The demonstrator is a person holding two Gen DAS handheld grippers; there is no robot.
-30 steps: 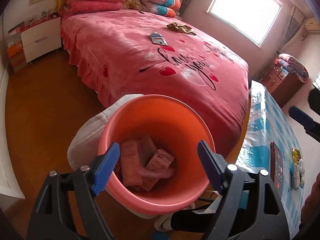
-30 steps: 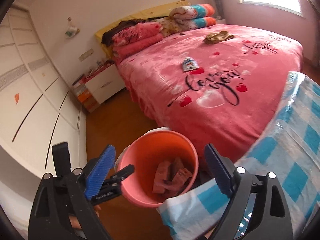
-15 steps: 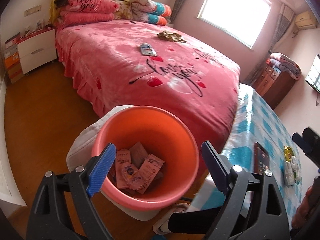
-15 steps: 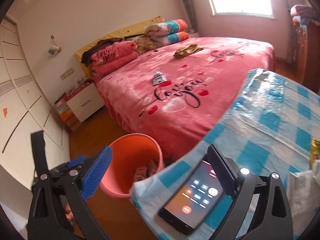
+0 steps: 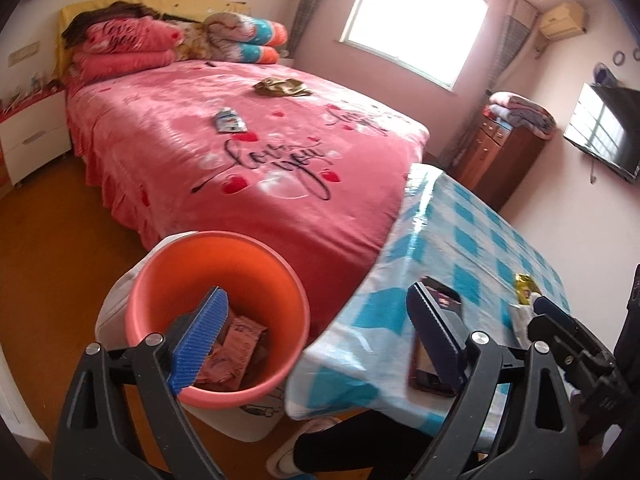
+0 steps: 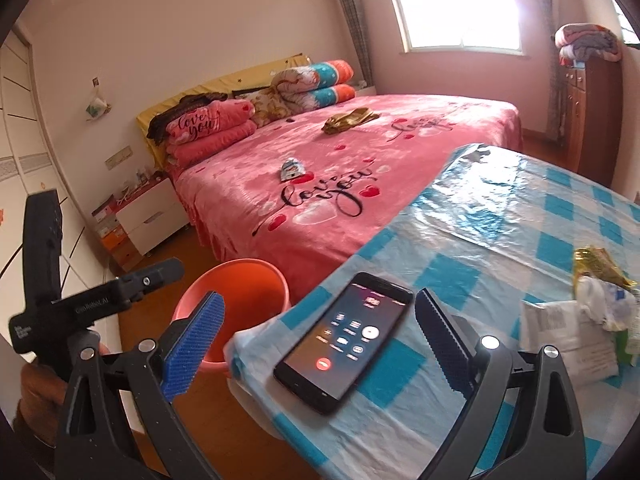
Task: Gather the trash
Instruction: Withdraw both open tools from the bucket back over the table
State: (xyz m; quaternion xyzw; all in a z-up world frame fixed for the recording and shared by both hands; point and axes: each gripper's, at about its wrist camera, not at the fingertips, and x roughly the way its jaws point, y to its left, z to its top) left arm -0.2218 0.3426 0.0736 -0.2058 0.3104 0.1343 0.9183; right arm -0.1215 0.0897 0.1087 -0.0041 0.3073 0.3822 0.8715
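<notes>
An orange bin stands on the floor between the bed and the table, with pink wrappers lying inside. My left gripper hangs above its right rim; its jaws are opening and hold nothing. My right gripper is open over the table's near corner, with nothing gripped. On the checked table lie a gold wrapper and crumpled white papers. A small blue-white packet and a gold-brown wrapper rest on the pink bed.
A lit phone lies on the table corner, below the span of the right fingers. A white stool or bag sits behind the bin. A nightstand is left of the bed, a wooden dresser beyond the table.
Both views have swung right, from the bin toward the table. The left gripper rose and its jaws widened; the pink wrappers now lie still in the bin. The phone has come under the right fingers.
</notes>
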